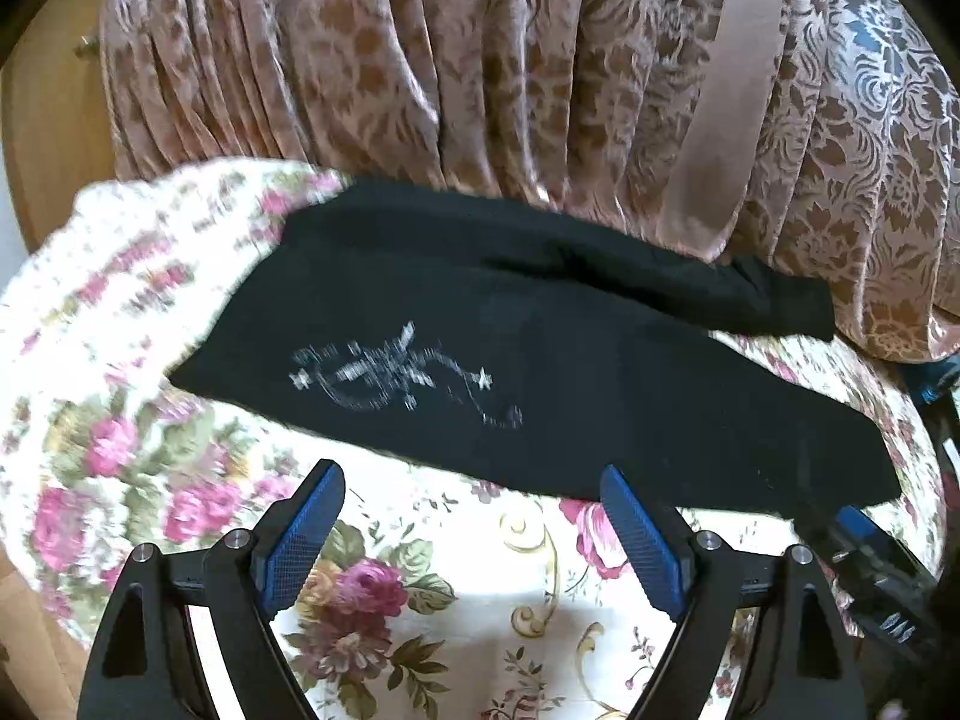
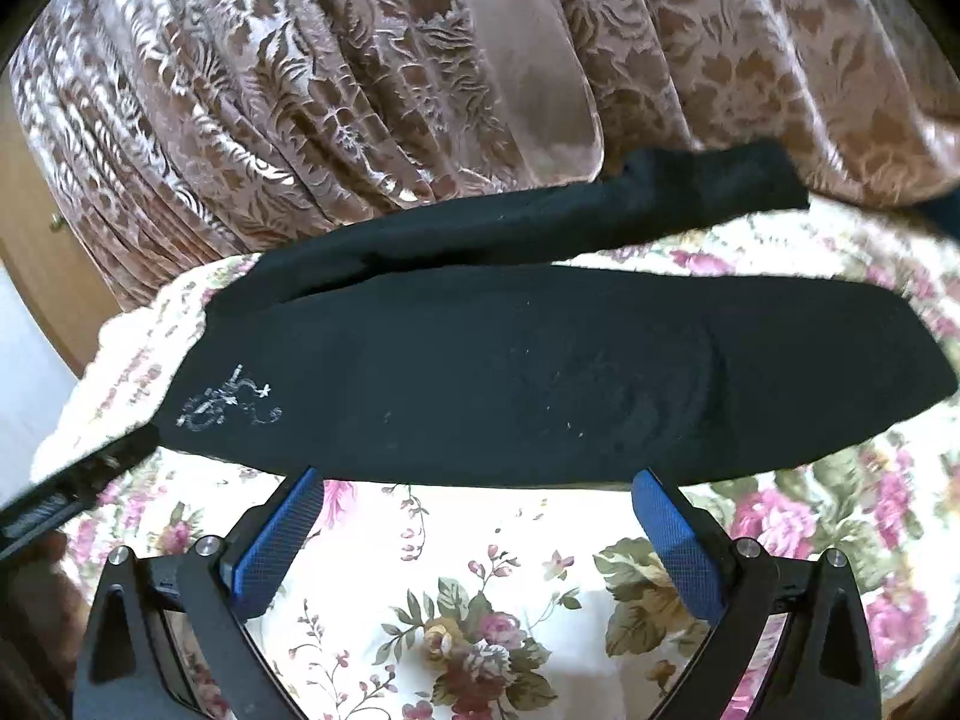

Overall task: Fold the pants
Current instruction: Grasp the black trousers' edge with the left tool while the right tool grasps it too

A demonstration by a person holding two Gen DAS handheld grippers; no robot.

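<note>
A: Pants, one pair, black, with a small white printed emblem near one end. Where do they lie?

B: Lengthwise across a floral cloth of pink roses on cream. One leg is laid flat and broad. The other leg is narrower, at the far side, and its end reaches the curtain.

A: Curtain, describe.

B: Pinkish-brown damask, pleated, with a plain satin band hanging over it. It stands directly behind the pants.

A: Left gripper?

B: Jaws spread wide, blue pads facing inward. Tips sit at the near edge of the pants, over the cloth, holding nothing.

A: Right gripper?

B: Same condition: jaws spread, nothing between them, tips at the near edge of the broad leg. Whether the tips touch fabric, I cannot tell.

A: Anything else?

B: Wooden furniture at the left margin of the right wrist view, partly hidden.
</note>
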